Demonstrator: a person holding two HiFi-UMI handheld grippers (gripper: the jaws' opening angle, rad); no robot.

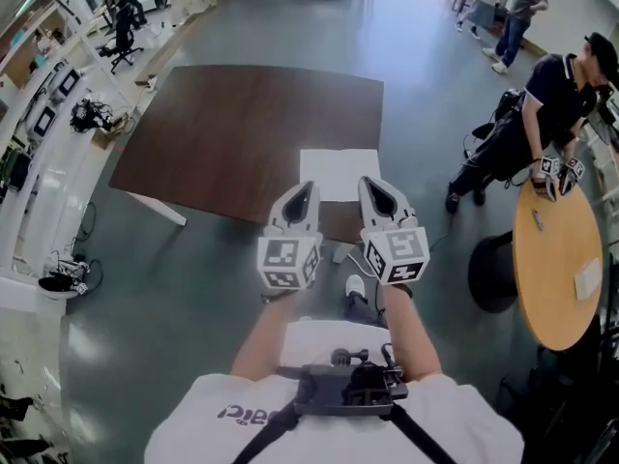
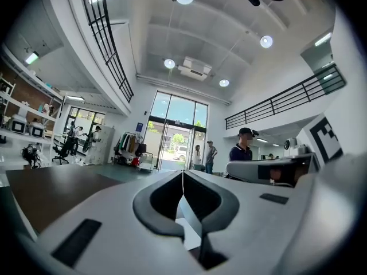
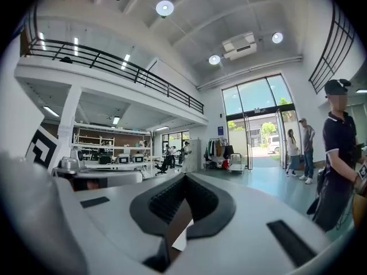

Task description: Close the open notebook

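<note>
Left tool [image 1: 306, 188] and right tool [image 1: 371, 183] hang side by side at six o'clock of the white notebook [image 1: 338, 170] on the brown surface [image 1: 222, 133].

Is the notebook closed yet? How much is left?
Nothing looks done: the notebook lies open, white pages up, on the brown table. In hand: the left gripper and right gripper, jaws together and empty, hover level by its near edge. Left: reach the notebook and fold it shut.
</note>
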